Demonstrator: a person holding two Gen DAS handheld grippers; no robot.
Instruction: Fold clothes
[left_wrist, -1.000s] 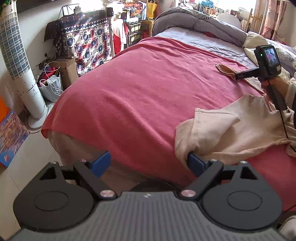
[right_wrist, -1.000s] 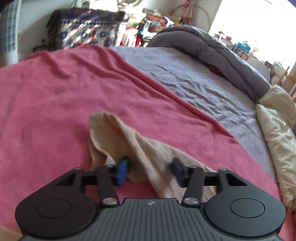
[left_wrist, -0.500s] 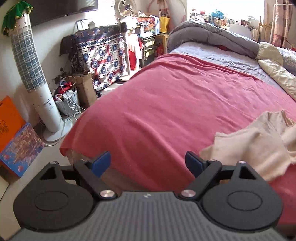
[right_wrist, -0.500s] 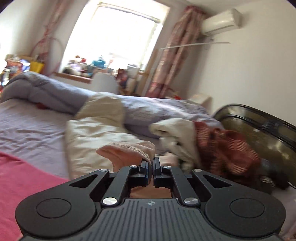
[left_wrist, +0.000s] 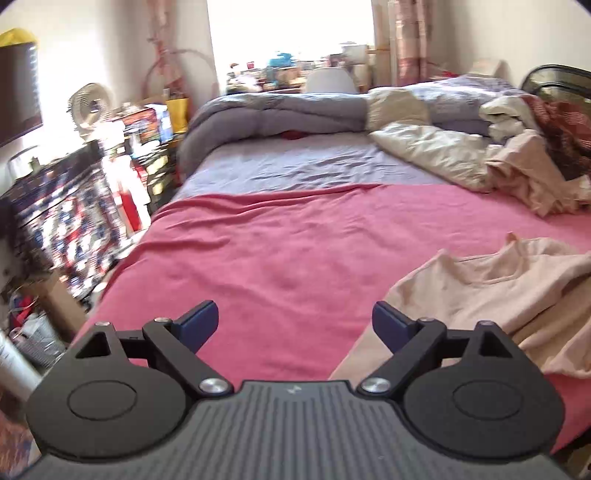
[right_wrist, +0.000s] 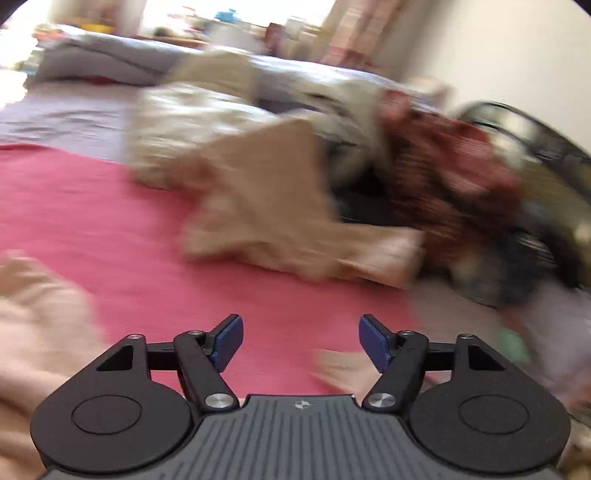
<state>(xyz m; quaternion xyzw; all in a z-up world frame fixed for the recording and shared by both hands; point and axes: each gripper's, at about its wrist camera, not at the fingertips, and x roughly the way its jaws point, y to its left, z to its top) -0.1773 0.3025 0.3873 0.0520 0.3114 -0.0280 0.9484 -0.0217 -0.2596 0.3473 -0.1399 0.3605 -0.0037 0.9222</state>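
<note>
Both my grippers, left (left_wrist: 293, 323) and right (right_wrist: 297, 338), were wide open holding nothing. The beige shirt (left_wrist: 491, 295) lay crumpled on the pink blanket (left_wrist: 277, 251), just right of my left gripper, so that one looked closer.

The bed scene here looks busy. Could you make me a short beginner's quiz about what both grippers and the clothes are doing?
1. True or false: the left gripper is clamped on the beige shirt.
2. What colour is the blanket under that shirt? A) grey B) pink-red C) green
3. Fill in: the right gripper has its jaws ____.

Key: 1 false, it is open and holds nothing. 2 B. 3 open, with nothing between them.
</note>
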